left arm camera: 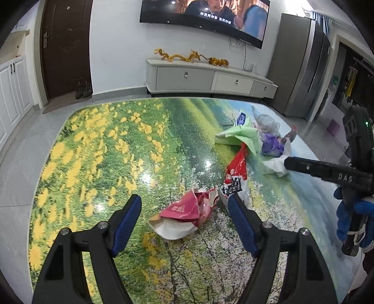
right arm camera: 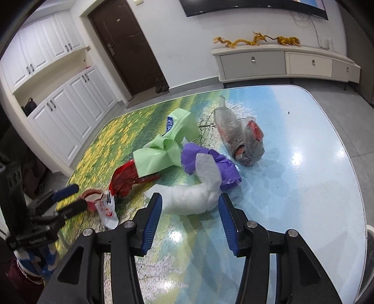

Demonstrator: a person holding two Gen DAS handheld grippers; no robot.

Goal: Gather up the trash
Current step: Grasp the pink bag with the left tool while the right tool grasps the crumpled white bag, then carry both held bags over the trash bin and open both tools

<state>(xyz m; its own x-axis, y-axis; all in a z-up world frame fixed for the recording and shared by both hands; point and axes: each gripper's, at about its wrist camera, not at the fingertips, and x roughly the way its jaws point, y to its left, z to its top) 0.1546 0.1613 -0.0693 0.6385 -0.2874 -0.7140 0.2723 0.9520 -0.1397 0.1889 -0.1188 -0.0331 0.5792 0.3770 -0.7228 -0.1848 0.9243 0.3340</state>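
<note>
Trash lies on a table with a printed meadow top (left arm camera: 93, 145). My left gripper (left arm camera: 184, 203) is open, its fingers on either side of a crumpled pink and white wrapper (left arm camera: 184, 212). A red and white wrapper (left arm camera: 236, 173) lies just beyond it. My right gripper (right arm camera: 189, 201) is open around the near end of a white crumpled sheet (right arm camera: 194, 194). Behind that sheet are a purple wrapper (right arm camera: 210, 163), a green bag (right arm camera: 163, 152) and a clear bag (right arm camera: 238, 138) with red inside. The right gripper also shows in the left wrist view (left arm camera: 289, 163).
A white TV cabinet (left arm camera: 210, 79) stands against the far wall under a wall TV (left arm camera: 205, 16). A brown door (left arm camera: 65, 46) and white cupboards (right arm camera: 58, 98) are to the left. The table edge (right arm camera: 346, 145) curves round on the right.
</note>
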